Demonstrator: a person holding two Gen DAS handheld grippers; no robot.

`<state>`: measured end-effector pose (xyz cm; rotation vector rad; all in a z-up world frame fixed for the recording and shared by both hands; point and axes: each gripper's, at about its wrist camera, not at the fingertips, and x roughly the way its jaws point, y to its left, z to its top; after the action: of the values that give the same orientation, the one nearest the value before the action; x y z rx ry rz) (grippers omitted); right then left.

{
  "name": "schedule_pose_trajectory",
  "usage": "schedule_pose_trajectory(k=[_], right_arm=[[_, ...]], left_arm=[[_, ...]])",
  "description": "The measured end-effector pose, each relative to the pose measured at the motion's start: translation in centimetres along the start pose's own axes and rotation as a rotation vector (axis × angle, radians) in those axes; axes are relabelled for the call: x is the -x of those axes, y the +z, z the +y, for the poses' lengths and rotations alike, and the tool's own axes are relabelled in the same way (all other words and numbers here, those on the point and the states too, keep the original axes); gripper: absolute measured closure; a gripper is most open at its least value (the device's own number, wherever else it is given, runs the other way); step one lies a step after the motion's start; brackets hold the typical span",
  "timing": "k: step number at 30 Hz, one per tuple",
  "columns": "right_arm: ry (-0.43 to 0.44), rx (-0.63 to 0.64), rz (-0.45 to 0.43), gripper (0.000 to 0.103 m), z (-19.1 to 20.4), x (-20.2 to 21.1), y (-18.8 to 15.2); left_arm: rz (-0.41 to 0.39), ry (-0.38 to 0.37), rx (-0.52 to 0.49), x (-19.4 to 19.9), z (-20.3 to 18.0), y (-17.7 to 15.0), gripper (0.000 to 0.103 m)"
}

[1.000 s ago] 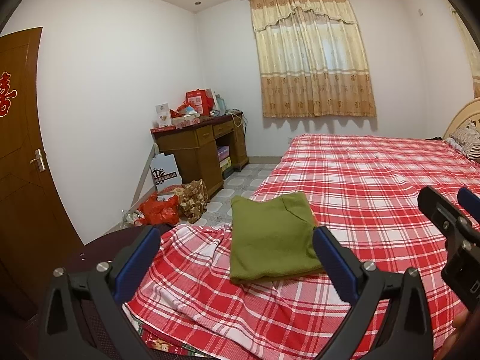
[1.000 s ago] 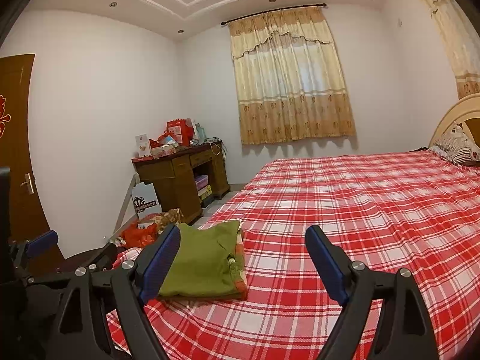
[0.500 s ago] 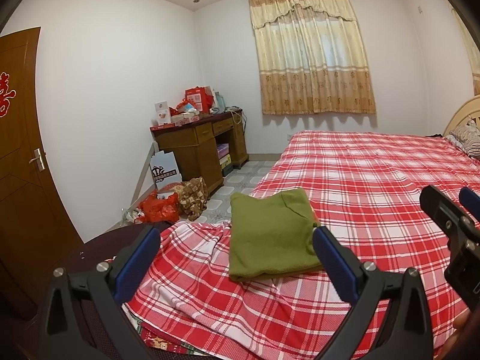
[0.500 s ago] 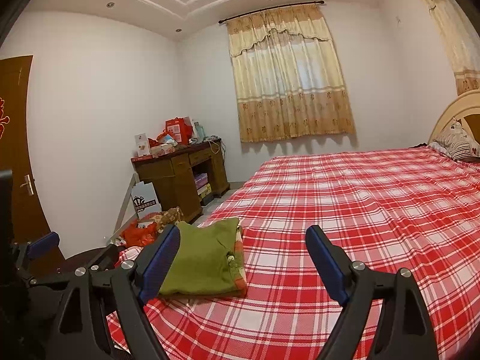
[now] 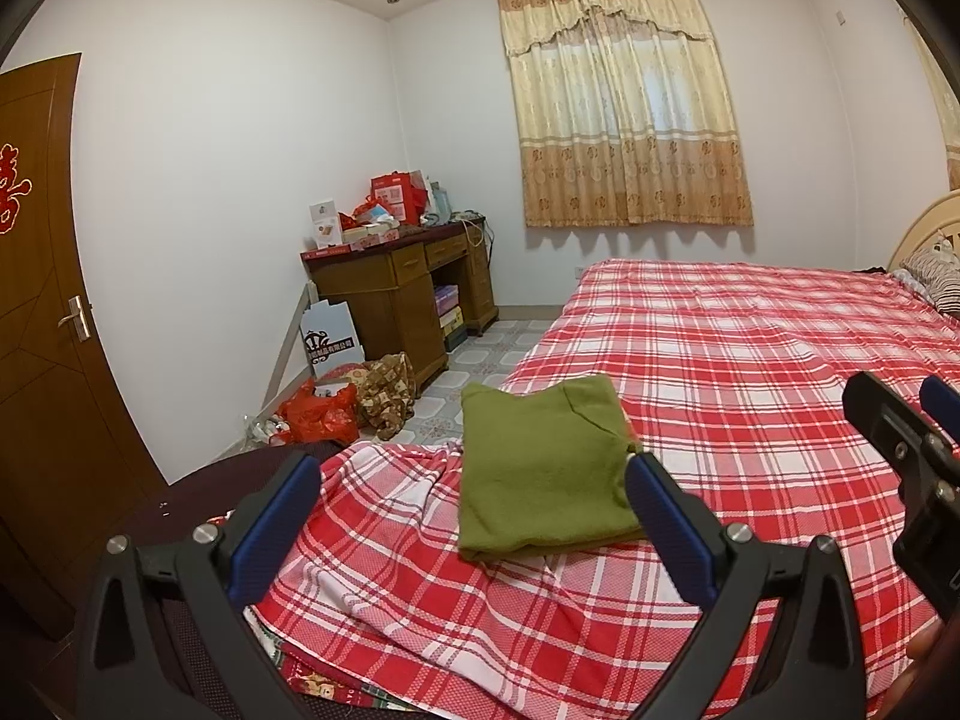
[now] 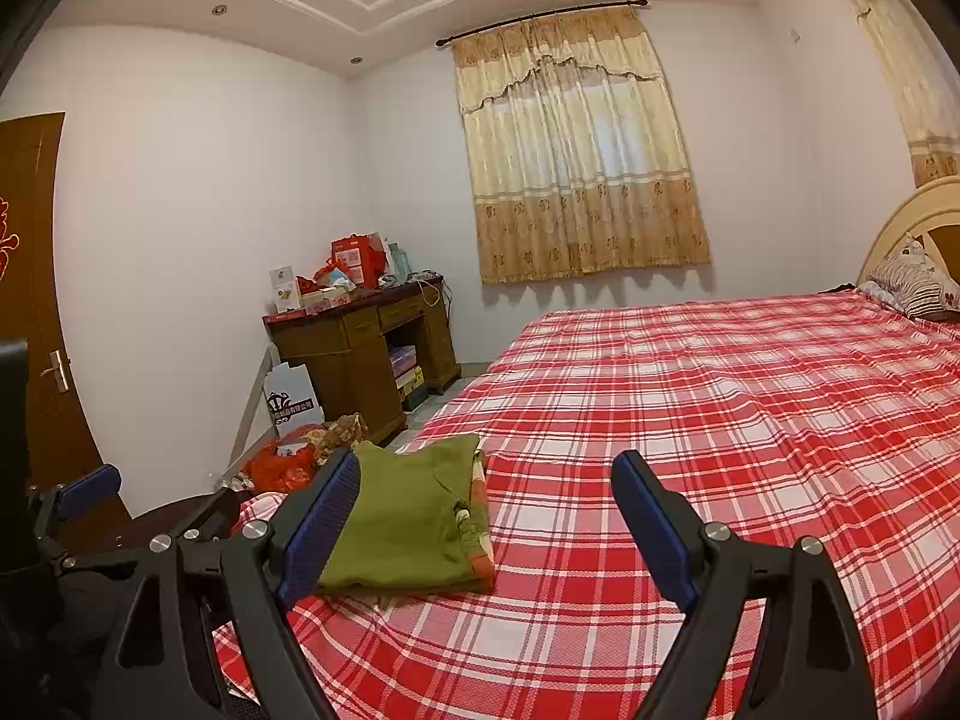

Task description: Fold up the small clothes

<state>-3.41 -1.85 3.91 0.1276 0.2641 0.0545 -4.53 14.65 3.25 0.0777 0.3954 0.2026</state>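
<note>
You held both grippers still above the near end of the bed [image 5: 750,360], and nothing had shifted over the last second. The left gripper [image 5: 468,498] and right gripper [image 6: 480,507] both had their jaws wide apart and empty. The green garment [image 5: 540,462] lay folded flat near the bed's left edge, apparently finished, with a second patterned piece seemingly beneath it. No containers held any clothes.

I see the green garment [image 5: 540,468] folded into a flat rectangle, lying near the plaid bed's [image 5: 750,372] corner
</note>
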Motion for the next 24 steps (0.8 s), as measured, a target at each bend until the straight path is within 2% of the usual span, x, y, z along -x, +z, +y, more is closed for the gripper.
schedule_pose_trajectory(k=[8,24], right_arm=[[0.000,-0.005,0.005,0.017,0.2,-0.1,-0.3],[-0.003,-0.013,0.020,0.016,0.1,-0.5,-0.9]], left_arm=[[0.004,0.004,0.001,-0.2,0.2,-0.2,0.000],[0.071,0.032,0.013,-1.8,0.6,-0.3,0.000]])
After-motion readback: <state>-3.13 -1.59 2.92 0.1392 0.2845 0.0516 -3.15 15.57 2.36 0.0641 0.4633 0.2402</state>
